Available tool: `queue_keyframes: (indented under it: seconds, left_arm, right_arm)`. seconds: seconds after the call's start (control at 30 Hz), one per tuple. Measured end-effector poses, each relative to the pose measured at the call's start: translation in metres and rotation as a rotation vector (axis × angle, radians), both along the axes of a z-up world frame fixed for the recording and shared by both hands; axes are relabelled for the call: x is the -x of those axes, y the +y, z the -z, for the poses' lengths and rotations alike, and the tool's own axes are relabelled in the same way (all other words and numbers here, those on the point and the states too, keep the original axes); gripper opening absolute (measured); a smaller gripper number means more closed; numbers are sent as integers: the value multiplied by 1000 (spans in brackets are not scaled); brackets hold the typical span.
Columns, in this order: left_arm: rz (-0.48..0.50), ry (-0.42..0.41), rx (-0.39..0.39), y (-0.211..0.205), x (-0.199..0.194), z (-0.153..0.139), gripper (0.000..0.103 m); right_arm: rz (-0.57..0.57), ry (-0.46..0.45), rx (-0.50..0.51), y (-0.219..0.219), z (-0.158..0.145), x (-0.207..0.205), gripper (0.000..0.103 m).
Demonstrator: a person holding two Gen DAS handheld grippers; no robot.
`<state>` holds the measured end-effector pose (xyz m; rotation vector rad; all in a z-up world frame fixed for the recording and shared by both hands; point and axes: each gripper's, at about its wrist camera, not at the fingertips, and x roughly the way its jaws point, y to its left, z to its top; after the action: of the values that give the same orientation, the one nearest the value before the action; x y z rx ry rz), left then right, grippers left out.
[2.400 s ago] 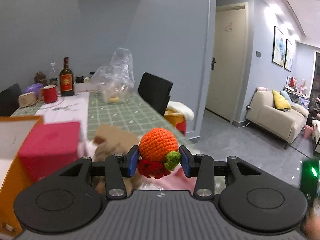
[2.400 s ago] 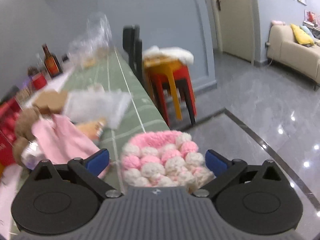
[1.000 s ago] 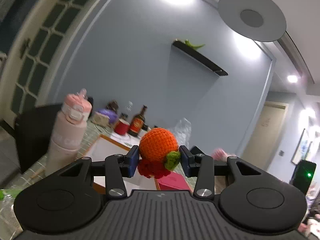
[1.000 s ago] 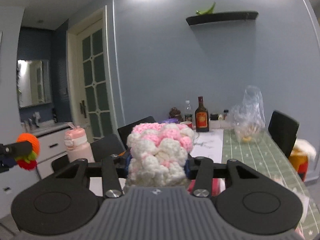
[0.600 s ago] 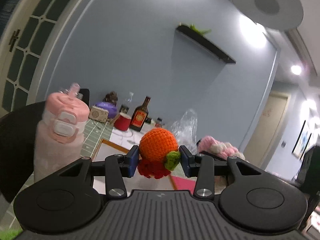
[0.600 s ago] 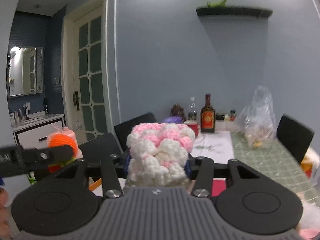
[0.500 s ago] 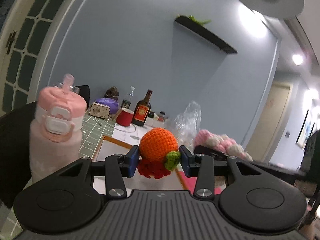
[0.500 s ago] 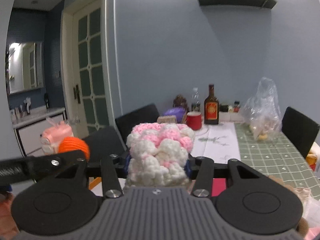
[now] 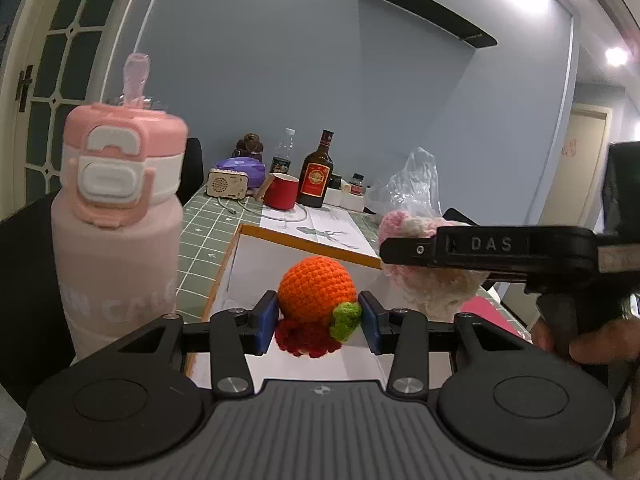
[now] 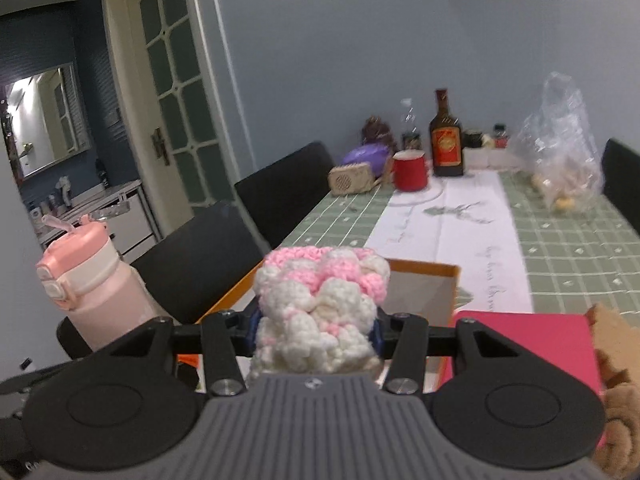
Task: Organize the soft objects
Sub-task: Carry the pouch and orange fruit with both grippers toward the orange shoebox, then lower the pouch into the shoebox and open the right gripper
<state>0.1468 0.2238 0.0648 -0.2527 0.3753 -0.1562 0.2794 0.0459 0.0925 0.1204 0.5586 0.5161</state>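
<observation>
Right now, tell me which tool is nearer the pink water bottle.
Left. The left tool, gripping the orange knitted ball, sits just beside the pink water bottle. The right tool, holding the pink-and-white knitted piece, is farther over, across the orange-edged box.

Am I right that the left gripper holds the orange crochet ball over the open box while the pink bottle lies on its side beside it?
Not quite: in the left wrist view the pink bottle stands upright beside the box. The left gripper does hold the orange crochet ball over it.
</observation>
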Motion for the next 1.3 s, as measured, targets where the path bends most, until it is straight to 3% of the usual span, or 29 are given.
queue_keyframes:
  seconds: [0.2, 0.43, 0.73, 0.87, 1.03, 1.1, 1.3]
  left_arm:
    - [-7, 19, 51, 11, -10, 10, 49]
    - [-40, 21, 55, 15, -6, 11, 49]
    - [-227, -65, -5, 9, 4, 2, 49]
    - [-233, -62, -5, 9, 1, 3, 48]
    - [-208, -80, 67, 19, -1, 2, 48]
    - [-192, -101, 65, 19, 1, 1, 48]
    - [-163, -120, 107, 18, 1, 1, 48]
  right_arm:
    - [-12, 27, -2, 14, 3, 0, 50]
    - [-112, 64, 32, 36, 11, 6, 51]
    - [-117, 146, 60, 54, 26, 2, 51]
    - [-127, 182, 102, 65, 34, 3, 51]
    - [-204, 222, 131, 70, 38, 5, 53]
    - [-250, 211, 192, 76, 39, 12, 55]
    - [-360, 236, 254, 85, 34, 26, 80]
